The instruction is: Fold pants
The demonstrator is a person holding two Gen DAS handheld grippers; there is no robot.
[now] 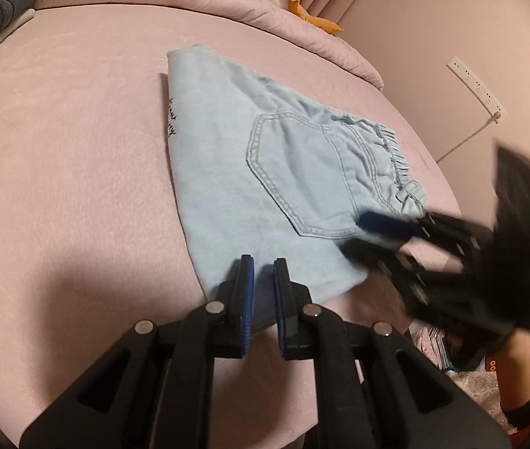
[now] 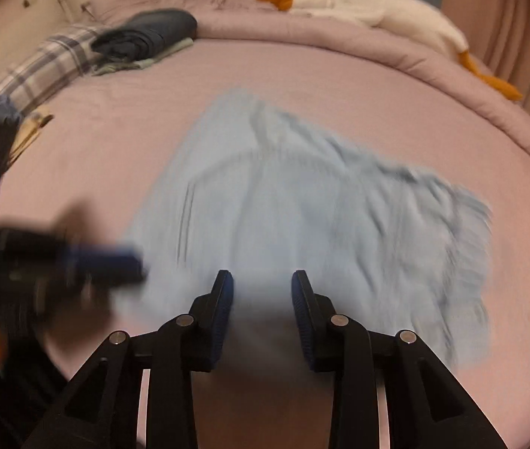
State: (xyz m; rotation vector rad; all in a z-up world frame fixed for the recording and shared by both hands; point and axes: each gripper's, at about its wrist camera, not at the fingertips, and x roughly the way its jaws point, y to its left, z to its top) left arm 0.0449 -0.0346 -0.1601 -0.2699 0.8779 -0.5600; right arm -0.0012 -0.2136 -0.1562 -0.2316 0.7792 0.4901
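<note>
The light blue denim pants (image 1: 265, 172) lie folded on the pink bed, back pocket up, elastic waistband to the right. They also show, blurred, in the right wrist view (image 2: 302, 217). My left gripper (image 1: 264, 263) is open with a small gap, empty, its tips just above the near edge of the pants. My right gripper (image 2: 262, 277) is open and empty at the near edge of the pants. It shows blurred in the left wrist view (image 1: 362, 232) at the waistband corner. The left gripper shows blurred in the right wrist view (image 2: 130, 262).
Pink bed sheet (image 1: 78, 149) all around the pants. A folded dark garment stack (image 2: 149, 33) lies at the far left beside a plaid pillow (image 2: 40, 71). A white goose plush (image 2: 377, 11) lies on the rolled quilt at the far edge. A wall with a power strip (image 1: 476, 86) is on the right.
</note>
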